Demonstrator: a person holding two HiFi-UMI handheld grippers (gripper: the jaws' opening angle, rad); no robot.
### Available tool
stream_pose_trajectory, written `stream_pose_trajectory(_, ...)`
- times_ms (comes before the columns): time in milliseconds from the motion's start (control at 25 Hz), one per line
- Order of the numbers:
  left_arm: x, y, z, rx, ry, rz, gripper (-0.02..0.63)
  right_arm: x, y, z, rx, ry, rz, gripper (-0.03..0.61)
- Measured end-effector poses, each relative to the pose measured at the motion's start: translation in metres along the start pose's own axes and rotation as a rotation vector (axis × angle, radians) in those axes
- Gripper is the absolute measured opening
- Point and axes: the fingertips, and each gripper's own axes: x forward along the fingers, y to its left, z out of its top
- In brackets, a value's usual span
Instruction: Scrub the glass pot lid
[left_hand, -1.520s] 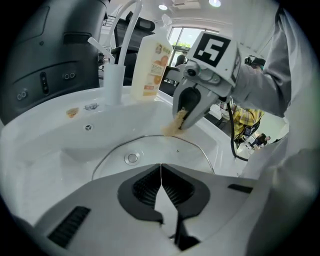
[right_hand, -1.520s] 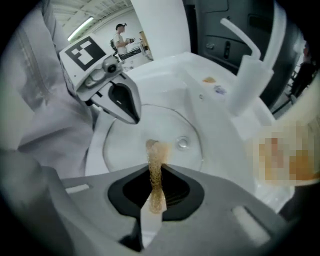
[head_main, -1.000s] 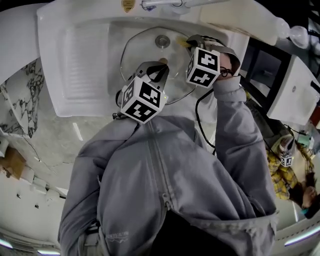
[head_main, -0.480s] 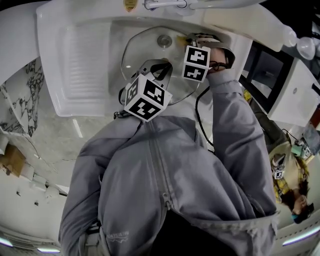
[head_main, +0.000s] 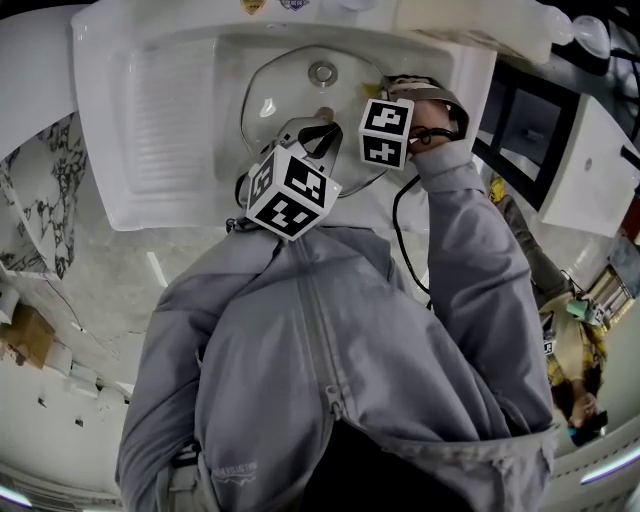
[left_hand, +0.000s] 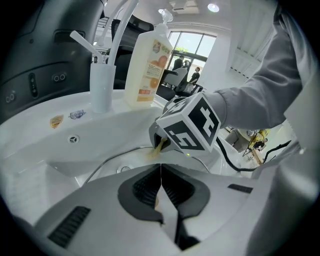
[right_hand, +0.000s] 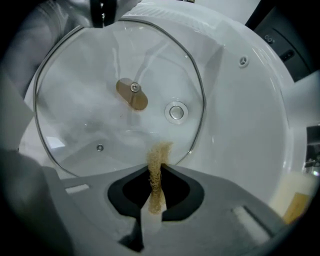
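Note:
The round glass pot lid (head_main: 290, 95) lies tilted in the white sink basin (head_main: 450, 70), its brown knob (right_hand: 132, 94) near the middle. My left gripper (head_main: 318, 128) is shut on the lid's near rim, seen in the left gripper view with the jaws (left_hand: 161, 172) pressed together. My right gripper (right_hand: 156, 172) points down over the lid's right side, shut on a tan scrub sponge (right_hand: 157, 165). The sponge tip touches the glass just inside the rim. In the head view its marker cube (head_main: 385, 132) hides the jaws.
The drain (head_main: 322, 72) shows beyond the lid. A soap bottle (left_hand: 150, 70), a white cup (left_hand: 101, 85) and the tap (left_hand: 117, 30) stand on the sink's back ledge. A ribbed drainboard (head_main: 165, 110) lies left of the basin. Other people stand at far right.
My right gripper has moved left and down with the sponge, closer over the lid. The left gripper has stayed where it was on the rim.

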Motion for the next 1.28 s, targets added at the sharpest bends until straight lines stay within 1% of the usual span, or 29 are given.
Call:
stream_pose_trajectory(400, -0.013, -0.016, -0.009, 0.027, -0.025, 0.011, 0.008, -0.022, 0.054, -0.005, 0.013, 0.056, 0.001, 0.032)
stream_pose_trajectory(600, -0.019, -0.022, -0.010, 0.030, -0.037, 0.018, 0.008, -0.038, 0.078, 0.002, -0.016, 0.080, -0.009, 0.032)
stream_pose_trajectory(800, -0.027, -0.025, -0.012, 0.030, -0.052, 0.022, 0.008, -0.052, 0.096, 0.013, -0.026, 0.082, -0.002, 0.032)
stream_pose_trajectory(880, -0.030, -0.023, -0.011, 0.022, -0.061, 0.025, 0.008, -0.058, 0.099, 0.021, -0.027, 0.063, 0.005, 0.032)
stream_pose_trajectory(1000, -0.034, -0.021, -0.009, 0.014, -0.076, 0.031, 0.008, -0.068, 0.107, 0.045, 0.002, -0.029, 0.044, 0.032)
stream_pose_trajectory(1160, -0.042, -0.018, -0.009, 0.006, -0.092, 0.046, 0.008, -0.079, 0.115, 0.073, -0.027, -0.065, 0.063, 0.032)
stream_pose_trajectory(1280, -0.051, -0.012, -0.011, -0.008, -0.104, 0.064, 0.008, -0.090, 0.120, 0.093, -0.004, -0.129, 0.111, 0.032)
